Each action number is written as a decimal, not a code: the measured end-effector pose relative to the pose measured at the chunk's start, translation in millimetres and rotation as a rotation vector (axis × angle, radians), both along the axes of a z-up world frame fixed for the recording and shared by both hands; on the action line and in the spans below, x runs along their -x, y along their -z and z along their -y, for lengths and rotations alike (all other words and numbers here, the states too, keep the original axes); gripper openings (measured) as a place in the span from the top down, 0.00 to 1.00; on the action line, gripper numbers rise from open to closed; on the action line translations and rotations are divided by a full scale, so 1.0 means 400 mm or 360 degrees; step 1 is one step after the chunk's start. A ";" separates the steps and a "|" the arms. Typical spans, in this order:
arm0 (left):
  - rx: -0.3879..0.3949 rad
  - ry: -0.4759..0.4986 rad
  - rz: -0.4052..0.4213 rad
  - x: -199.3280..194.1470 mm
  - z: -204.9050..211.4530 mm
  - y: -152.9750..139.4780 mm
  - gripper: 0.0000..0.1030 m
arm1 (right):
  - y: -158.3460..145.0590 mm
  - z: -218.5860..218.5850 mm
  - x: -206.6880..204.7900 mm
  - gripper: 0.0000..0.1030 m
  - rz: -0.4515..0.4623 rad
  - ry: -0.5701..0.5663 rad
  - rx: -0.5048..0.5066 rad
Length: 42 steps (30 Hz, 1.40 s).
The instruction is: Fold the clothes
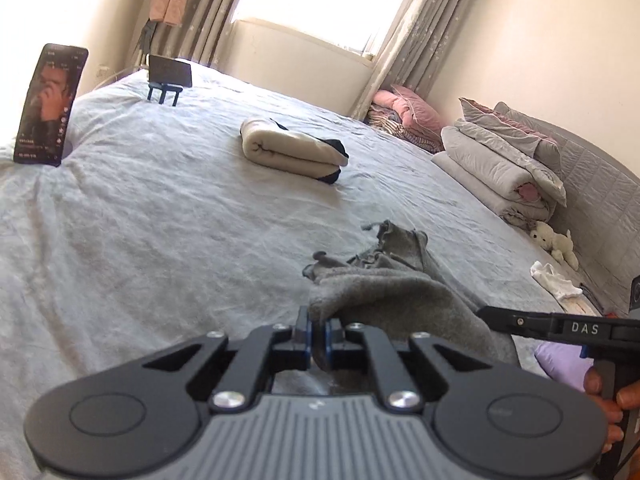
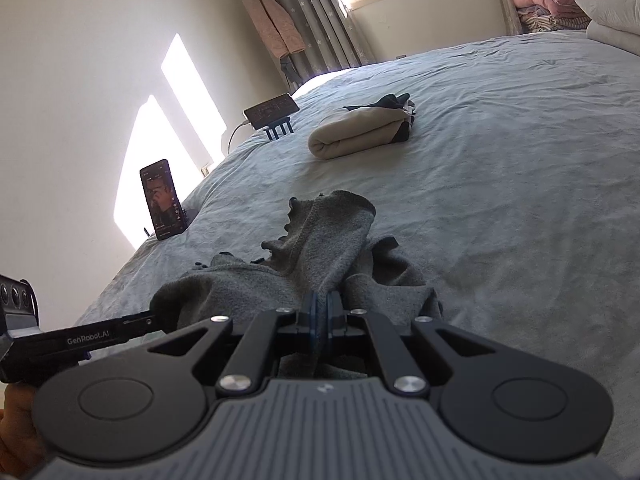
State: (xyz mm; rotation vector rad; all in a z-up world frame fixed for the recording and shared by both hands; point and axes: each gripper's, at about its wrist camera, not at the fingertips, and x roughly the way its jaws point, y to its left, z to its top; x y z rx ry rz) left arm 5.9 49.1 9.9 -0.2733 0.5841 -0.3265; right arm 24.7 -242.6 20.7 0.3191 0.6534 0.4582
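Observation:
A crumpled grey fleece garment (image 1: pixel 384 280) lies on the pale bed sheet (image 1: pixel 160 220) in front of both grippers. My left gripper (image 1: pixel 318 330) is shut on a fold of its near edge, the cloth pinched between the blue pads. In the right wrist view the same grey garment (image 2: pixel 320 248) rises in a ridge from my right gripper (image 2: pixel 322 312), which is shut on it too. Each gripper shows in the other's view, the right gripper's fingers (image 1: pixel 520 322) at the right, the left gripper's fingers (image 2: pixel 100 334) at the left, both reaching into the garment.
A folded cream garment (image 1: pixel 290 150) with dark trim lies mid-bed. Two phones stand on stands, a near phone (image 1: pixel 50 106) and a far phone (image 1: pixel 170 72). Folded quilts (image 1: pixel 500 164), pillows, a white plush toy (image 1: pixel 556 242) and a small white cloth (image 1: pixel 554 280) line the headboard side.

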 end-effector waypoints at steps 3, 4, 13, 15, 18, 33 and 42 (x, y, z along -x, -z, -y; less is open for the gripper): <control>-0.0122 -0.0077 0.0096 0.012 -0.006 -0.027 0.95 | -0.001 -0.004 0.004 0.93 0.0003 -0.0044 -0.0041; -0.0172 -0.0099 0.0118 0.013 -0.006 -0.030 0.95 | -0.001 -0.005 0.005 0.86 0.0006 -0.0052 -0.0056; -0.0334 -0.0121 -0.0005 -0.008 -0.036 0.008 0.95 | 0.009 0.014 -0.030 0.64 0.0000 0.0106 -0.0098; -0.0323 -0.0114 -0.0028 -0.009 -0.044 0.016 0.95 | 0.012 0.012 -0.040 0.53 -0.0001 0.0132 -0.0103; -0.0302 -0.0107 -0.0059 -0.010 -0.057 0.026 0.95 | 0.015 0.001 -0.063 0.53 -0.0018 0.0142 -0.0130; -0.0297 -0.0075 -0.0183 -0.026 -0.081 0.075 0.95 | 0.110 -0.113 -0.200 0.67 -0.0200 0.0179 -0.0020; -0.0259 -0.0164 -0.0016 -0.017 -0.107 0.015 0.94 | 0.011 -0.083 -0.115 0.89 0.0093 0.0353 0.0008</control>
